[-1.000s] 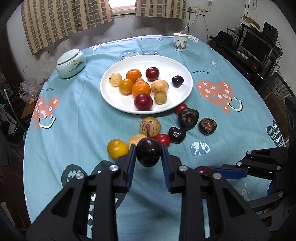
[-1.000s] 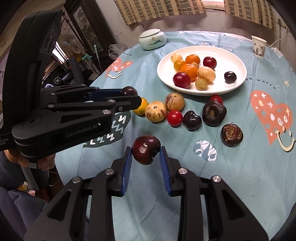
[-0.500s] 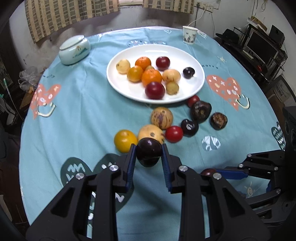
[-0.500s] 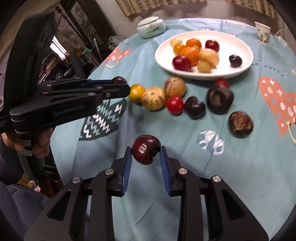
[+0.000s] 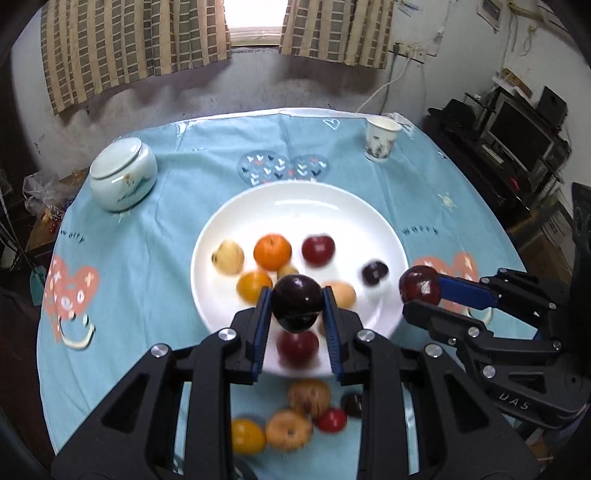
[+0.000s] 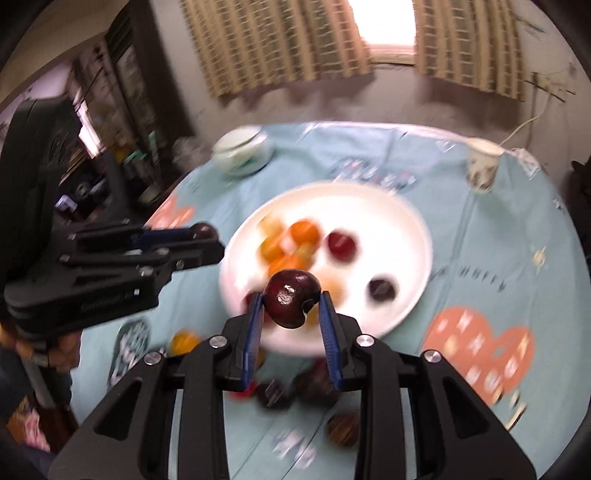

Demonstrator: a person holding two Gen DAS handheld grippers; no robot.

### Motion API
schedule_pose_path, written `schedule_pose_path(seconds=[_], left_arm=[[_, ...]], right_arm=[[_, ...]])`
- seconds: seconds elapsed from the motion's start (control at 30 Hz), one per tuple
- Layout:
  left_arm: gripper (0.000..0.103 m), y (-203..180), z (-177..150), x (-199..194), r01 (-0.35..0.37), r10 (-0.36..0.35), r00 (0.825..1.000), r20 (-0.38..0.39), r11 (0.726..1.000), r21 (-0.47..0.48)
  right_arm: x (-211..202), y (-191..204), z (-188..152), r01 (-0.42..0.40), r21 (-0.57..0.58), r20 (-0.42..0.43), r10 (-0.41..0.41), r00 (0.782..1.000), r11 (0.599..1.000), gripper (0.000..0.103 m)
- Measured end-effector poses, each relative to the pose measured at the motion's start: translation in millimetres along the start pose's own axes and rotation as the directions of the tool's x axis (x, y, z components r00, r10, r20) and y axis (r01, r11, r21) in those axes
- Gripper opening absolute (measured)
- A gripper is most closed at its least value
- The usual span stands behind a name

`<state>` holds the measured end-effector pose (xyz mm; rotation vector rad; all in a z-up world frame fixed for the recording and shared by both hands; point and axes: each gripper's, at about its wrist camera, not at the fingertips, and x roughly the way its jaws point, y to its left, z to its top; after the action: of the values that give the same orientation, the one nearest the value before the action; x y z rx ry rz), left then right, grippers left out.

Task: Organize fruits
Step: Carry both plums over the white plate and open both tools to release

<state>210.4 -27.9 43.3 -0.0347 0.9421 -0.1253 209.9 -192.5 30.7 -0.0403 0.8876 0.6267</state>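
Left wrist view: a dark plum (image 5: 297,302) is being held clamped between the pads of the left gripper (image 5: 297,308), above the near edge of the white plate (image 5: 258,201) at the middle of the table (image 5: 147,240). A red plum (image 6: 291,301) is being pinched likewise by the right gripper (image 6: 291,314), over the plate's near edge. Both fruits are being judged light, smooth-skinned, slippery and bruisable; they are best gripped gently across the widest girth.

Dim room lit by a blown-out window (image 5: 255,16) behind curtains; white plate (image 5: 229,229) shows soft glare; right wrist view heavily motion-blurred; fisheye bends edges into black corners
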Motion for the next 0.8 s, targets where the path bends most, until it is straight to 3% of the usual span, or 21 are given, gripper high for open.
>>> schedule_pose_path(seconds=[0.27, 0.4, 0.5, 0.53, 0.73, 0.8], left_arm=[[0.029, -2.4, 29.7, 66.6, -0.049, 0.044, 0.995, -0.088, 0.997, -0.056], [0.05, 5.9, 31.7, 77.0, -0.068, 0.062, 0.994, -0.087, 0.996, -0.065], [0.057, 10.4, 34.1, 73.5, -0.074, 0.069, 0.995, -0.065, 0.995, -0.071], [0.057, 12.0, 34.4, 71.1, -0.078, 0.074, 0.995, -0.063, 0.994, -0.075], [0.057, 24.3, 24.2, 23.0, -0.058, 0.059, 0.998, 0.01, 0.994, -0.088], [0.065, 29.7, 10.9, 1.7, -0.046, 0.049, 0.998, 0.032, 0.995, -0.086]], right_arm=[[66.5, -27.9, 26.2, 0.068, 0.018, -0.099, -0.066, 0.993, 0.998, 0.032], [82.7, -31.9, 27.3, 0.1, 0.008, -0.133, -0.098, 0.986, 0.995, 0.033], [79.8, -30.9, 27.4, 0.091, 0.0, -0.118, -0.09, 0.989, 0.996, 0.044], [76.4, -30.0, 27.6, 0.105, -0.003, -0.104, -0.104, 0.989, 0.994, 0.058], [30.6, -20.1, 18.1, 0.079, -0.01, -0.044, -0.079, 0.996, 0.997, 0.058], [9.1, -13.5, 2.7, 0.064, -0.023, -0.03, -0.065, 0.997, 0.998, 0.058]])
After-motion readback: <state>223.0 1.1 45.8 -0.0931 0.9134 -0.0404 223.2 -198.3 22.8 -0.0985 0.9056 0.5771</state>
